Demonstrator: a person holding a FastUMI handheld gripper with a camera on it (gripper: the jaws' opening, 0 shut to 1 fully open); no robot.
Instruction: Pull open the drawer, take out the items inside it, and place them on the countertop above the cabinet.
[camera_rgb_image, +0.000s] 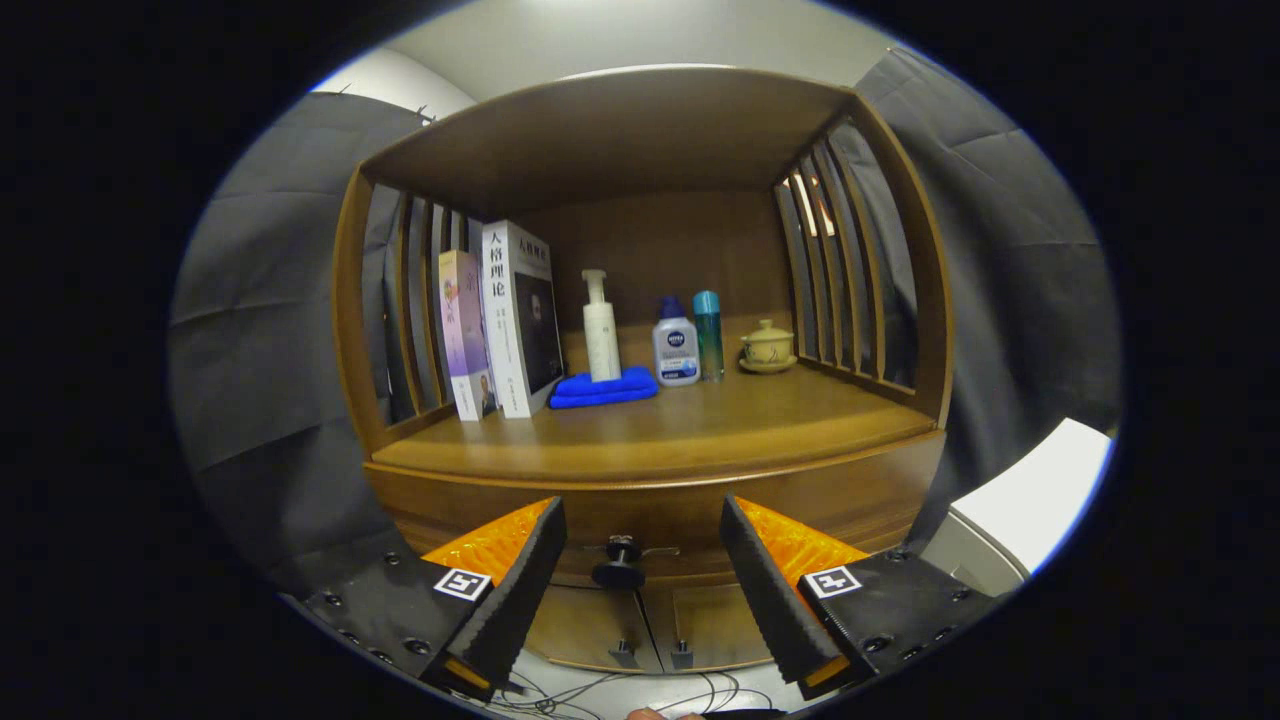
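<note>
We hold the claw (633, 560) spread wide, drawer knob (619, 564) just ahead between its fingers, untouched. Drawer (660, 515) shut under the surface (660, 430). Risk: closing off-centre, pads could slip off the small knob mid-pull.

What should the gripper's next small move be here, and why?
Probably ease straight forward until the drawer knob sits between the fingers, then close on it. The gripper is open, the black knob lies just ahead in the gap, roughly centred, and the drawer looks shut below the countertop, so nothing inside can be reached yet.
</note>
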